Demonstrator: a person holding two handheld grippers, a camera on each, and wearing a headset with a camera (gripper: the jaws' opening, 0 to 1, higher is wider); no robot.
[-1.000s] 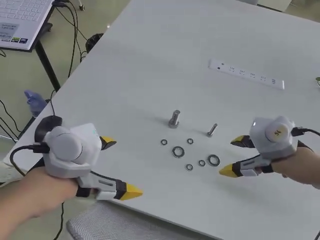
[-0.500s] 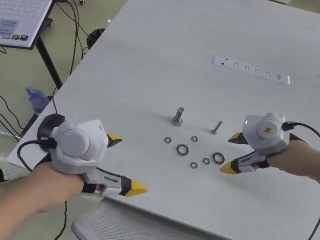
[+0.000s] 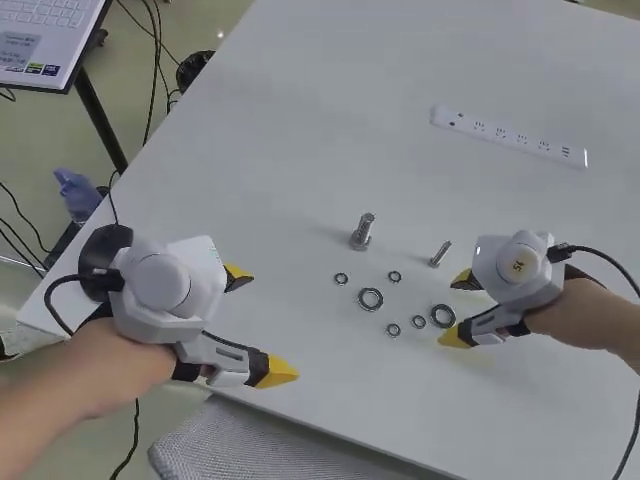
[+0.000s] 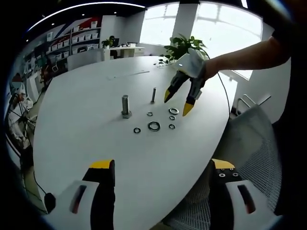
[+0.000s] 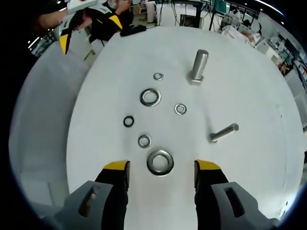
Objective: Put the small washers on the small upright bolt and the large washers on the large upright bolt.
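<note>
The large bolt (image 3: 363, 231) (image 5: 198, 66) and the small bolt (image 3: 440, 254) (image 5: 223, 132) stand upright mid-table. In front of them lie two large washers (image 3: 370, 298) (image 3: 443, 317) and several small washers (image 3: 393, 330). My right gripper (image 3: 457, 308) (image 5: 162, 166) is open, low over the table, its jaws either side of the nearer large washer (image 5: 160, 162) without touching it. My left gripper (image 3: 260, 323) (image 4: 162, 165) is open and holds nothing, near the table's front edge, well left of the washers. The right gripper (image 4: 176, 104) also appears in the left gripper view.
A white power strip (image 3: 508, 137) lies on the white table (image 3: 300, 120) behind the bolts. A laptop (image 3: 40, 35) sits on a stand at the far left, with cables below. A mesh chair back (image 3: 250, 450) is under the front edge.
My right gripper has moved left, closer to the nearer large washer, which now lies between its jaws. The left gripper has stayed about where it was. The head camera shifted slightly.
</note>
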